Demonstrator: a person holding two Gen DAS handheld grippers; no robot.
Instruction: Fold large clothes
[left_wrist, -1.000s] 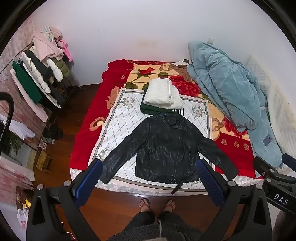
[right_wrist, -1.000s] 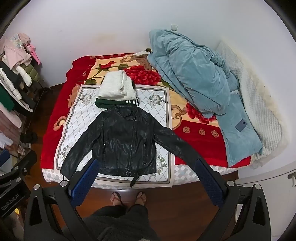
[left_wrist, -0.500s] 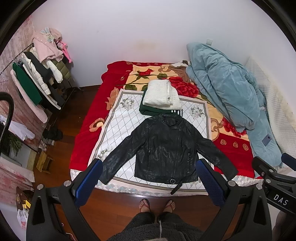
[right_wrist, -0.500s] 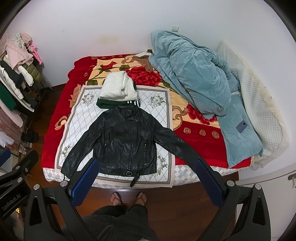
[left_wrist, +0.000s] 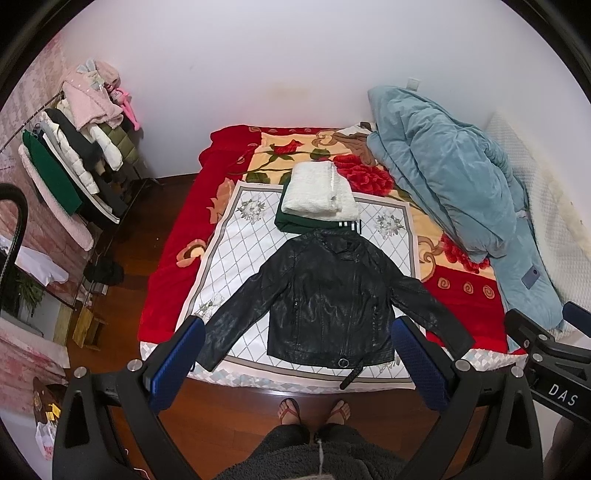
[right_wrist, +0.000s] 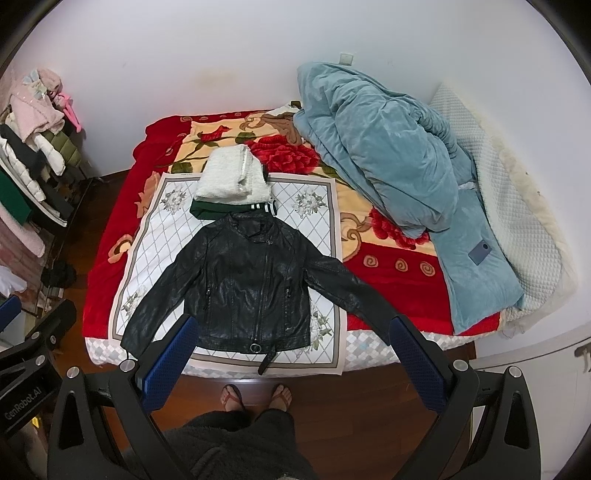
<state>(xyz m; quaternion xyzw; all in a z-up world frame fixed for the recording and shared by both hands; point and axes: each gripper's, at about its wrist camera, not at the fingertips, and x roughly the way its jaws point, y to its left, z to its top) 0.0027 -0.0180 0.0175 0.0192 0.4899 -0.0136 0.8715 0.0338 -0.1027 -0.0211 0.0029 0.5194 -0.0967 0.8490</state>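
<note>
So the black jacket (left_wrist: 328, 295) is just lying spread flat, sleeves out, near the foot of the bed (left_wrist: 173, 258), not folded yet, behind it two folded pieces (left_wrist: 317, 192) stacked, both claws, left (left_wrist: 295, 354) and right (right_wrist: 291, 354), spread wide and empty.

My two views are evenly and softly lit, with no hard shadows on the bed (left_wrist: 166, 295). The black jacket (left_wrist: 325, 295) shows faint sheen on its wrinkles. Focus is sharp at the centre; fisheye bending curves the wall (right_wrist: 221, 55), and black vignette fills every corner.
</note>
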